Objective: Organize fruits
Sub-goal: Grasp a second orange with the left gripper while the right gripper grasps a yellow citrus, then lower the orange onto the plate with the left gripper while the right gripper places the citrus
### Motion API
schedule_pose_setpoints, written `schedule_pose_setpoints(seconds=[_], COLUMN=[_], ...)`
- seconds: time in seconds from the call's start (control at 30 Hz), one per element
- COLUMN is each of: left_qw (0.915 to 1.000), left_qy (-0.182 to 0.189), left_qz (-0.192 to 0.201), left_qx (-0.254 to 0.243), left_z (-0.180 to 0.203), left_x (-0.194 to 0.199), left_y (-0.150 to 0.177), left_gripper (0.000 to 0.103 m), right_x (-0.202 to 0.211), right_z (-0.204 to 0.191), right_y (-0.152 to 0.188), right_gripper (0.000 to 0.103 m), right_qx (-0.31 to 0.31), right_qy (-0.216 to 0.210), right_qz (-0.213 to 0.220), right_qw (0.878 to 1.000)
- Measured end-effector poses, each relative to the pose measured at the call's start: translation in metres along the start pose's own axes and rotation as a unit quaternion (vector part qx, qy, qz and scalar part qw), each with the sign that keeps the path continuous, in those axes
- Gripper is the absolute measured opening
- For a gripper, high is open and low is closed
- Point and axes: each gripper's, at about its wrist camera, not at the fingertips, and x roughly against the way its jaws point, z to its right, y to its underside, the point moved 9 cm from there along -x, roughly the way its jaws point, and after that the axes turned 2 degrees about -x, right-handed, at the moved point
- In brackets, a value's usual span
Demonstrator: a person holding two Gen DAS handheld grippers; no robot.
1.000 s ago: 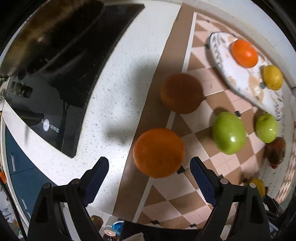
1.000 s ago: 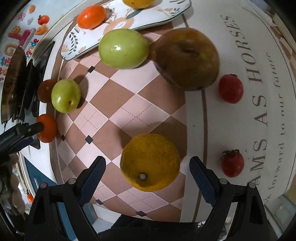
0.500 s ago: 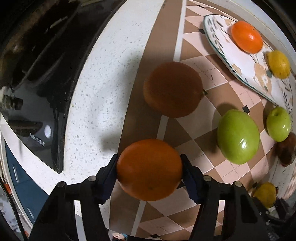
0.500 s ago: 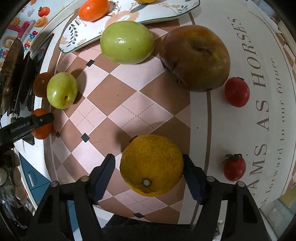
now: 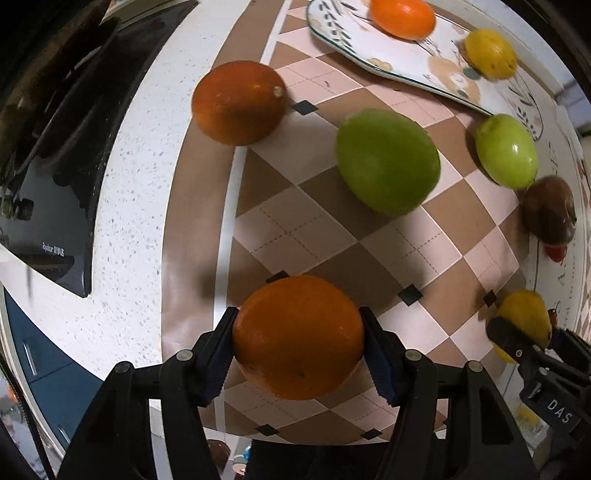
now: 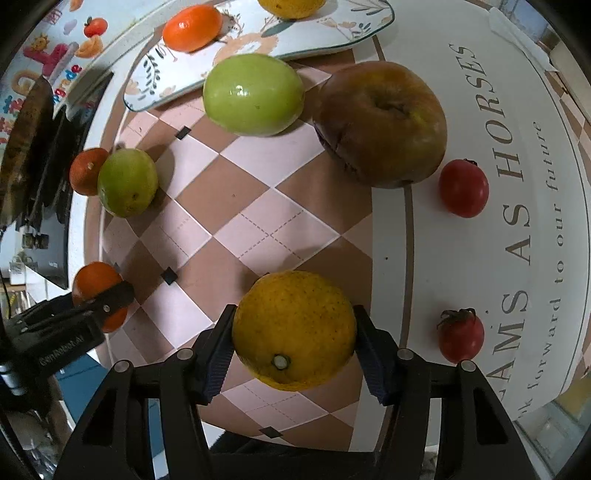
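Observation:
My left gripper (image 5: 299, 343) is shut on an orange (image 5: 298, 336) above the checkered mat (image 5: 306, 229). My right gripper (image 6: 293, 339) is shut on a yellow citrus (image 6: 293, 330) over the same mat (image 6: 258, 229); both gripped fruits also show in the other wrist view, the orange (image 6: 96, 295) and the yellow citrus (image 5: 522, 321). A patterned plate (image 5: 436, 70) at the far side holds an orange fruit (image 5: 402, 18) and a yellow fruit (image 5: 489, 53). A darker orange (image 5: 238, 101), two green fruits (image 5: 386, 160) (image 5: 506, 151) and a brown apple (image 6: 382, 123) lie on the mat.
A black cooktop (image 5: 55, 155) sits at the left on the speckled white counter (image 5: 125, 206). Two red cherry tomatoes (image 6: 463, 188) (image 6: 460, 339) lie on the white lettered part of the mat at the right. The counter's front edge runs just below the grippers.
Both grippers closed from open onto their fruits: the left on the orange, the right on the yellow citrus. The left view has shifted rightward across the mat.

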Motion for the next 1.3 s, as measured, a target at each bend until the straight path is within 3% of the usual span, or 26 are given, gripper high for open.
schedule_pose_setpoints(seconds=[0.27, 0.43, 0.6, 0.83, 1.03, 1.3], left_qw=[0.9975, 0.9917, 0.9911, 0.9972, 0.9972, 0.9962], left_qy=[0.054, 0.087, 0.071, 0.062, 0.073, 0.078], left_qz=[0.044, 0.092, 0.108, 0.040, -0.010, -0.034], left_qx=[-0.009, -0.022, -0.030, -0.010, 0.008, 0.015], left_z=[0.034, 0.036, 0.023, 0.004, -0.004, -0.003], left_x=[0.064, 0.116, 0.128, 0.069, 0.033, 0.015], left_y=[-0.017, -0.078, -0.154, -0.211, -0.224, -0.226], left_gripper=[0.061, 0.061, 0.061, 0.061, 0.061, 0.062], right_x=[0.052, 0.098, 0.101, 0.042, -0.003, -0.015], right_z=[-0.012, -0.029, -0.042, -0.057, -0.063, -0.070], right_y=[-0.018, -0.069, -0.138, -0.186, -0.197, -0.203], right_gripper=[0.062, 0.062, 0.062, 0.062, 0.062, 0.064], right_qx=[-0.002, 0.007, 0.013, 0.008, 0.007, 0.013], right_qy=[-0.056, -0.086, -0.074, -0.076, -0.067, -0.067], right_qz=[0.043, 0.088, 0.115, 0.071, 0.032, 0.010], right_qw=[0.998, 0.992, 0.991, 0.995, 0.997, 0.998])
